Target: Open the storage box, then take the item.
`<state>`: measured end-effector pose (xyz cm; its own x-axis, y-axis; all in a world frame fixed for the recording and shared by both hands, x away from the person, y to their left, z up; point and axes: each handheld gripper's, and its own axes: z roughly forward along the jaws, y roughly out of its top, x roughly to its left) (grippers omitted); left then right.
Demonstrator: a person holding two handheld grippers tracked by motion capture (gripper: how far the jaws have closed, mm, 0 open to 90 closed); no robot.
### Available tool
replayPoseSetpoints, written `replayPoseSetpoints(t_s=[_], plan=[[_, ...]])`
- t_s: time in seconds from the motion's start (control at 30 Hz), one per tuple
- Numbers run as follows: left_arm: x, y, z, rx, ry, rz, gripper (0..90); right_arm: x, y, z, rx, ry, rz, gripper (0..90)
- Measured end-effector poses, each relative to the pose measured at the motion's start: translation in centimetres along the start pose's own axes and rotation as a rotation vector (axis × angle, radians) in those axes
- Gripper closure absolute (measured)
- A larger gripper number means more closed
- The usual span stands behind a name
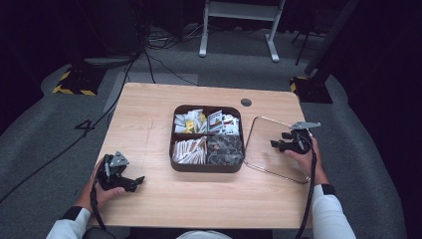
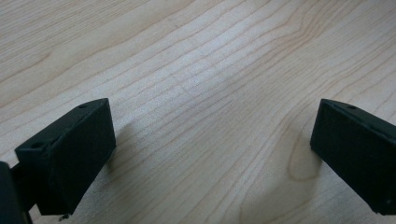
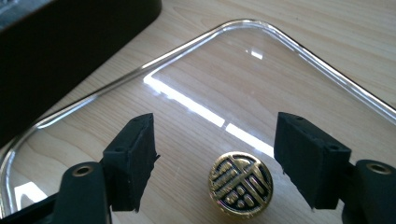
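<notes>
Right gripper (image 3: 215, 161) stands with jaws apart over the clear lid (image 3: 327, 74), its gold knob (image 3: 240, 183) between and just below the tips. Advised: lower squarely and centre the knob before closing. The lid lies flat on the table (image 1: 149, 109), right of the box (image 1: 207, 167). Left gripper (image 2: 212, 149), jaws apart, rests idle over bare wood.

In the high view the left gripper (image 1: 133, 182) sits at the lower left, held in the left hand (image 1: 102, 191), its jaws wide apart. The right gripper (image 1: 276, 144) sits at the right of centre, in the right hand (image 1: 303, 158), jaws also apart.
</notes>
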<state>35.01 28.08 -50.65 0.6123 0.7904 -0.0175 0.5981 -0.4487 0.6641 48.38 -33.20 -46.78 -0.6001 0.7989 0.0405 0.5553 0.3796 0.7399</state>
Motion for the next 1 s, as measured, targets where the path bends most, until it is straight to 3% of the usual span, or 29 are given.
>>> replayPoseSetpoints(t_s=[0.57, 0.8, 1.0], plan=[[0.0, 0.0, 0.0, 0.000, 0.000, -0.001, 0.4, 3.2, 4.7, -0.9, -0.093, 0.037, -0.073, 32.1], [-0.1, -0.1, -0.1, 0.000, 0.005, -0.010, 0.4, 6.0, 8.2, 0.4, -0.097, 0.057, -0.151, 34.4], [-0.1, -0.1, -0.1, 0.004, 0.003, -0.004, 0.5, 7.8, 10.1, 2.0, -0.091, 0.085, -0.173, 34.2]])
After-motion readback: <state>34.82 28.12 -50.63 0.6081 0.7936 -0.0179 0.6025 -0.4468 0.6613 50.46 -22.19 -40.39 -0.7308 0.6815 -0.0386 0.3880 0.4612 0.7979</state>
